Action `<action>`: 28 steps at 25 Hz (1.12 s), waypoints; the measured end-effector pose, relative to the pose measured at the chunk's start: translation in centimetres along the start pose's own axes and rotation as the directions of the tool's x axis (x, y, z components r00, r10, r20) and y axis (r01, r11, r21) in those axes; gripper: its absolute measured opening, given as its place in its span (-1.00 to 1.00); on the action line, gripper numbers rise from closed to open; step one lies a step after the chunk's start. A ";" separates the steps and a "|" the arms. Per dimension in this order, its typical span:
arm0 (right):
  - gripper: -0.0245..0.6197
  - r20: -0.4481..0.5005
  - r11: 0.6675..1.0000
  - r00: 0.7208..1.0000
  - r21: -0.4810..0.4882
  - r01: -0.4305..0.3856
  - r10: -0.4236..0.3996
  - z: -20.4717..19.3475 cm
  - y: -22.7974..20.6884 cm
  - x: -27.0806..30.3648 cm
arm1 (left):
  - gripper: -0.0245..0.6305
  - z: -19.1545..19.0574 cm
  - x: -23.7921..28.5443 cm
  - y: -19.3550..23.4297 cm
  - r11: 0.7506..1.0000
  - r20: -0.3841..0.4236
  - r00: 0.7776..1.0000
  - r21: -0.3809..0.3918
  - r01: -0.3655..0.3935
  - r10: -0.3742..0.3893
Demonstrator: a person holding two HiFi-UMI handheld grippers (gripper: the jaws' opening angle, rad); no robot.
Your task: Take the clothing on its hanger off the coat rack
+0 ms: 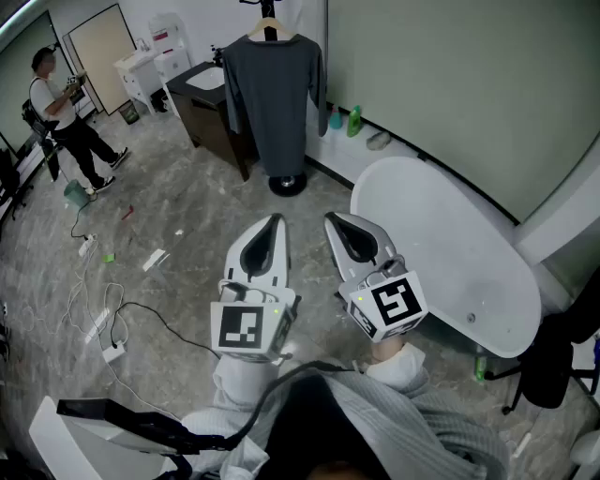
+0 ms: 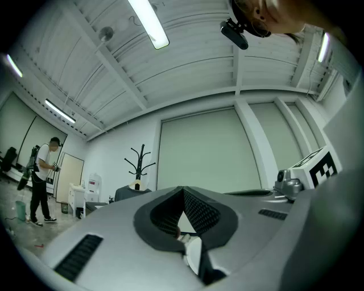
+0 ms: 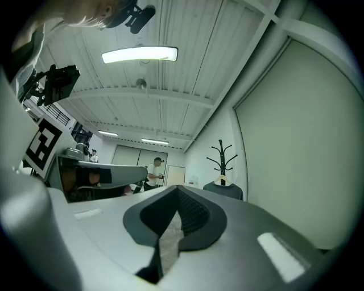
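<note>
Grey fabric hangs well ahead of us: the grey top (image 1: 272, 103) sits on its wooden hanger (image 1: 270, 28), hooked on the black coat rack (image 1: 286, 183), whose round base stands on the floor (image 1: 187, 216) near the wall. The sleeves drop straight down on both sides. We hold both tools low and close to our body, well apart from the rack. The left hand-held gripper (image 1: 275, 221) has its jaws pressed together with nothing between them; in its own view the dark pads meet at the tips. The right hand-held gripper (image 1: 332, 218) is closed in the same way and carries nothing. The two point forward side by side, near each other but not touching. To our right lies a white tub (image 1: 441, 234), just beside the right tool. Left of the rack stands a dark cabinet (image 1: 211, 112). Farther left a person (image 1: 61, 103) stands on the floor, and cables (image 1: 103, 309) trail across it near us. In the right gripper view we see the rack against the wall, with the top draped below its branches.
</note>
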State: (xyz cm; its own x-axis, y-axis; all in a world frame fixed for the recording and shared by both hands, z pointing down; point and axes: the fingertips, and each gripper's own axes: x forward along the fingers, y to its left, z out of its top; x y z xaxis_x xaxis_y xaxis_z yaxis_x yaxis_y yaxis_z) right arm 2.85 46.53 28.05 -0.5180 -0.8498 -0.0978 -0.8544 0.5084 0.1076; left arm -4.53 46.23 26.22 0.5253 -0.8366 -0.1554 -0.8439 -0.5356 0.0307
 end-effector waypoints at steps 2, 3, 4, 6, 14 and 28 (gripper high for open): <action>-0.92 0.022 1.000 1.000 -0.008 -0.010 0.010 0.4 -0.8 0.8 | -0.91 0.5 1.1 0.2 1.000 0.023 1.000 0.022 -0.007 0.007; -0.92 0.031 1.000 0.999 -0.012 -0.014 0.014 0.5 -1.2 1.0 | -0.91 0.6 1.5 0.3 1.000 0.032 0.999 0.030 -0.011 0.010; -0.92 0.038 1.000 0.999 -0.014 -0.016 0.017 0.5 -1.4 1.1 | -0.91 0.6 1.8 0.2 0.999 0.038 0.999 0.035 -0.013 0.012; -0.92 0.043 1.000 0.999 -0.015 -0.017 0.018 0.5 -1.9 1.0 | -0.92 0.4 2.2 0.0 0.999 0.038 0.999 0.039 -0.014 0.013; -0.92 0.046 1.000 0.999 0.008 -0.017 0.016 0.0 -4.0 0.9 | -0.91 0.0 3.9 -1.0 0.999 0.035 0.999 0.049 -0.016 0.015; -0.92 0.027 0.999 1.000 0.032 -0.017 0.016 -5.4 -8.5 14.4 | -0.91 -5.2 13.9 10.3 0.996 -0.012 0.997 0.049 -0.073 0.073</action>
State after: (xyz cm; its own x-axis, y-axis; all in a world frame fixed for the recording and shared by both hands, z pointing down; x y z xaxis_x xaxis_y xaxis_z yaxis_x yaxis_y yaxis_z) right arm 2.87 29.23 31.12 -0.5323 -0.8376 -0.1229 -0.8466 0.5266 0.0776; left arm -5.41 28.49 29.50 0.4633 -0.8750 -0.1405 -0.8842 -0.4671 -0.0068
